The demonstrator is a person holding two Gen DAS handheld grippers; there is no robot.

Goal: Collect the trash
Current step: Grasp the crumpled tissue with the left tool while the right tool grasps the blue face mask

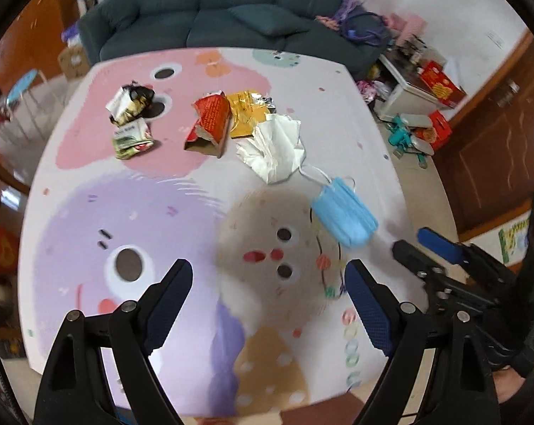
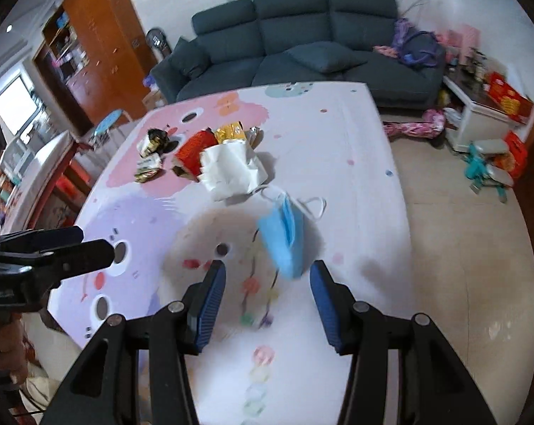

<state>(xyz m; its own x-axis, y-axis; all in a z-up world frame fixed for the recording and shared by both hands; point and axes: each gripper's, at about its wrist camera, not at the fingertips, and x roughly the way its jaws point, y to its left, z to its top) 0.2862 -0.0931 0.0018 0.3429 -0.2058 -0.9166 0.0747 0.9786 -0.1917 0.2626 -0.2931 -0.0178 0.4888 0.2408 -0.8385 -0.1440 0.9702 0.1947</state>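
Trash lies on a table with a pastel cartoon cloth. A blue face mask is nearest. Behind it are a crumpled white tissue, a red carton, a yellow foil wrapper and crumpled snack wrappers. My left gripper is open and empty above the table's near part. My right gripper is open and empty, just short of the mask; it also shows at the right of the left wrist view.
A dark sofa stands behind the table. Boxes and clutter lie on the floor at the right. A wooden cabinet and a blue stool stand at the left.
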